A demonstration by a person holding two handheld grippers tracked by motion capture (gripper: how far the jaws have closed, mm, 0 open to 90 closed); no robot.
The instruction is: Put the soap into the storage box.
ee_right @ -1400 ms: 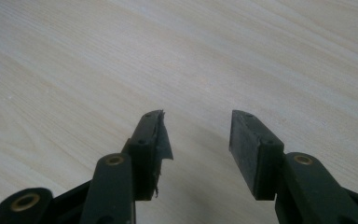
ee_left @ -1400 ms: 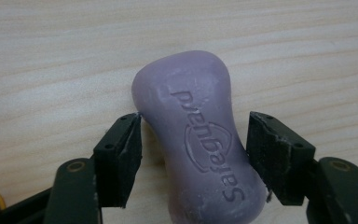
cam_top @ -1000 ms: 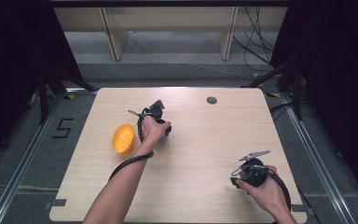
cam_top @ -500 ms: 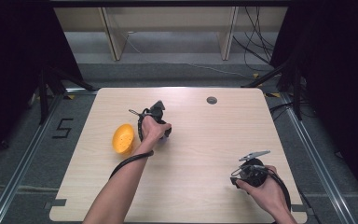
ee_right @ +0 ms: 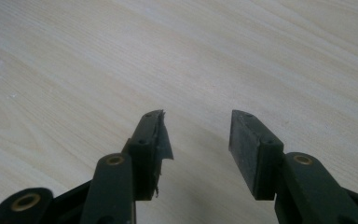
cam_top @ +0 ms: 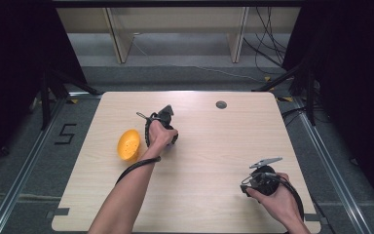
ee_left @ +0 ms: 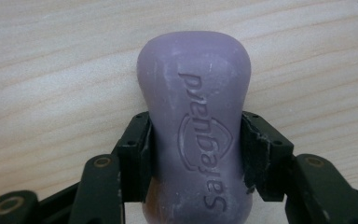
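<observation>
Where the left gripper meets the purple soap bar, the geometry is already settled: the bar lies flat on the bench with its long axis running straight out along the line of the jaws, and the two pads sit against its narrowed waist, one on either flank. The jaws have just been closing, and in the left gripper view they now press on the soap, with the rounded far end projecting beyond them and the embossed face turned up. Since the grip crosses the short width rather than the length, the bar should lift without swinging, in my judgement, provided the waxy sides do not slip.

From the high view, the left gripper stands near the middle of the bench, and the orange dish lies just beside it on its left. That hand is plainly the nearer one to both things.

Well apart, at the near right corner, the right gripper rests low, and in its own view the right gripper's jaws gape open over bare wood, holding nothing.
</observation>
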